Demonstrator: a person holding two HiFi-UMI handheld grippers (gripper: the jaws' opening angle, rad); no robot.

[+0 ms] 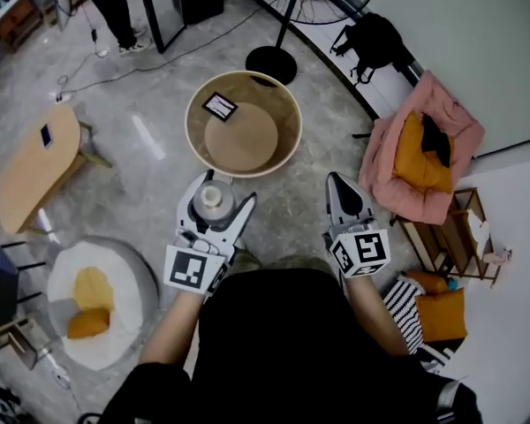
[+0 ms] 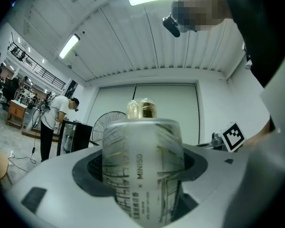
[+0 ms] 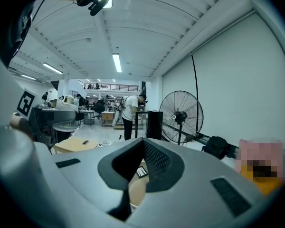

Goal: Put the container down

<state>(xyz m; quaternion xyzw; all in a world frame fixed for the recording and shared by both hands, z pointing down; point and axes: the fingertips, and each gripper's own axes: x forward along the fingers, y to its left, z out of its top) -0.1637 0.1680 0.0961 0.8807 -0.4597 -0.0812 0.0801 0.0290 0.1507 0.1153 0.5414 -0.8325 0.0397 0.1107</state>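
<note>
Below, a round table (image 1: 245, 138) stands on grey floor (image 1: 163, 78); left gripper (image 1: 223, 193) clamps the container (image 1: 212, 200), right gripper (image 1: 337, 184) empty, jaws together.

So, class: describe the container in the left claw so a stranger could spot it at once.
Find the big round tan table in the head view. Just below it, the left claw grips a frosted bottle. Its gold cap and line-drawn print set it apart; the right claw holds nothing.

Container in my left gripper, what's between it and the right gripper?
Only bare grey floor, in the head view. The container sits clamped in the left gripper; the right gripper is shut and empty.
</note>
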